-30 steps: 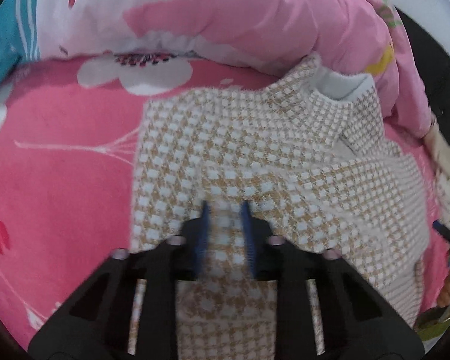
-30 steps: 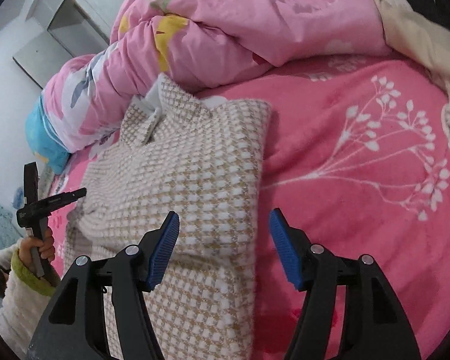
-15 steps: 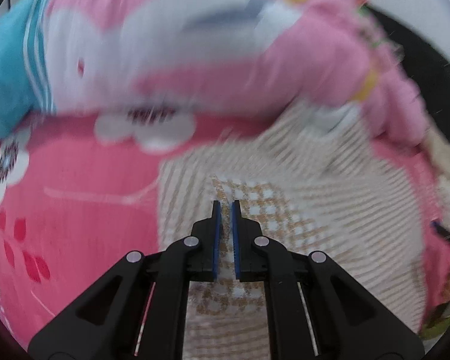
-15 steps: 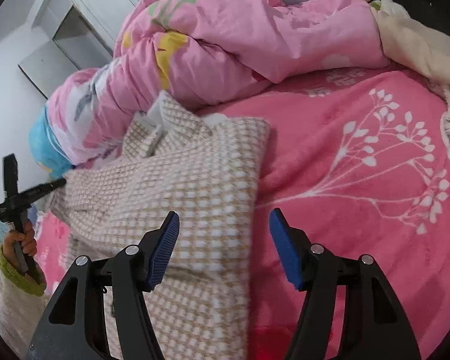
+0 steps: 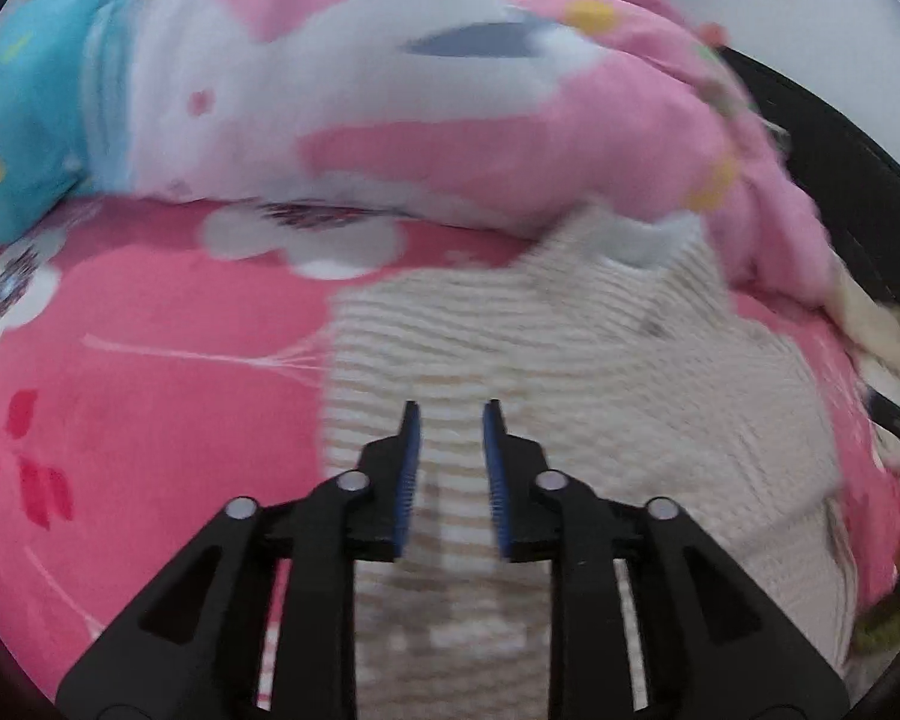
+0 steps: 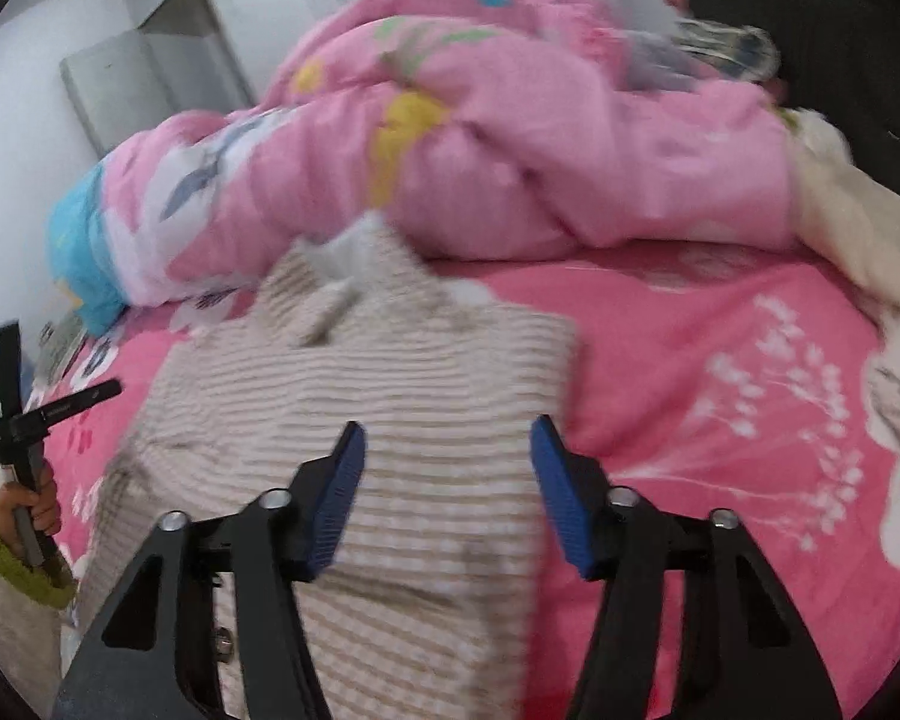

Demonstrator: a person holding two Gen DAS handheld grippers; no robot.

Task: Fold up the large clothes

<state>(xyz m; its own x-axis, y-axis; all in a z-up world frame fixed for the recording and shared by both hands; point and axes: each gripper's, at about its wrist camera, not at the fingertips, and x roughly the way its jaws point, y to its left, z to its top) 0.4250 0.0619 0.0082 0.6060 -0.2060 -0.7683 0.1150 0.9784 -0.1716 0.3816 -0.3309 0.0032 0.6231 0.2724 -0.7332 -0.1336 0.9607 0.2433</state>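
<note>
One hand [image 6: 21, 501], right view only.

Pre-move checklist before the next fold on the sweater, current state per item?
1. Left gripper released: ok, fingers apart, no cloth pinched between them.
2. Right gripper open: ok, fingers wide apart above the sweater.
3. Sweater flat on the bed sheet: cannot tell, both views are motion-blurred; the near part looks folded over.
4. Collar free of the pink quilt: not ok, it lies against the quilt's edge.
5. Right sweater edge within reach: ok, it runs just inside the right finger.
6. Bystander's hand with a toy, clear of the cloth: ok, it is off to the left.
</note>
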